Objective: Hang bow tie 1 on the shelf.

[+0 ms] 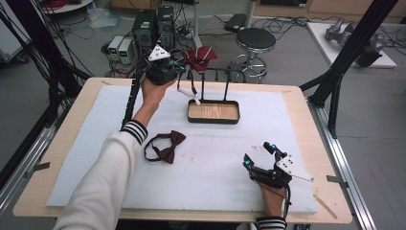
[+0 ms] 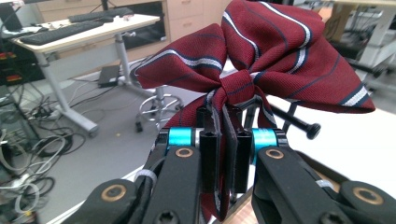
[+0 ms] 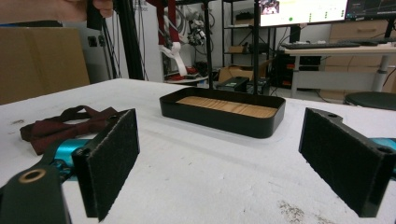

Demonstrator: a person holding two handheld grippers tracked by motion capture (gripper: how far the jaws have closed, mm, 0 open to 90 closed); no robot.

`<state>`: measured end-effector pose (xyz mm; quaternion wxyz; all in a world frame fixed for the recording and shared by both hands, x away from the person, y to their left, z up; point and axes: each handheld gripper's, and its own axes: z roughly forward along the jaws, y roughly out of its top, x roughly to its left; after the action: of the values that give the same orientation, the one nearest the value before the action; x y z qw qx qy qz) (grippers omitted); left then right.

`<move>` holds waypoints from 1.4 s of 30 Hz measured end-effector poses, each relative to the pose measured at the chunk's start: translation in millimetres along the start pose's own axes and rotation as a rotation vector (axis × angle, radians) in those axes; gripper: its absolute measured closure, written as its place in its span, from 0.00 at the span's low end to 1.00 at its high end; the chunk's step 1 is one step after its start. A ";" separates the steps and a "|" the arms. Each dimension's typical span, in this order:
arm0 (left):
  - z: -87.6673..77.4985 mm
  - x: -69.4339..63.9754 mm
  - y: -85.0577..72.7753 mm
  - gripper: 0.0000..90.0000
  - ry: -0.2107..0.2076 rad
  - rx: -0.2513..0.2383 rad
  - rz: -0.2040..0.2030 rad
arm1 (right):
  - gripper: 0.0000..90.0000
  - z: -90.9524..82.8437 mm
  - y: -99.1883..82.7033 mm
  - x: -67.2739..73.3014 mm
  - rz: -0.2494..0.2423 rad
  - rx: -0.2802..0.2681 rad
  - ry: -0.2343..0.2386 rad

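Right gripper (image 1: pixel 259 154) idle, jaws wide and empty near worktop's front edge; left gripper (image 2: pixel 223 140) clamping striped bow tie (image 2: pixel 261 60) strap above stand rail (image 1: pixel 225 72) — risks slipping off if released early.

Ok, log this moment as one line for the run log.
left gripper: shut on striped bow tie, raised by stand rail | right gripper: open, on table | plain bow tie: on white mat
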<state>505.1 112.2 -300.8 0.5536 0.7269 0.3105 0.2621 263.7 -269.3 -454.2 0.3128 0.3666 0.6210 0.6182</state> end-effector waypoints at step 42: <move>-5.8 8.4 -27.6 0.95 0.119 0.224 0.017 | 0.13 0.1 0.0 -0.1 -0.001 0.000 0.001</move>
<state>502.1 127.5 -325.7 0.4474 0.7701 0.3637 0.2731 263.8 -269.2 -454.2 0.3129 0.3656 0.6214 0.6183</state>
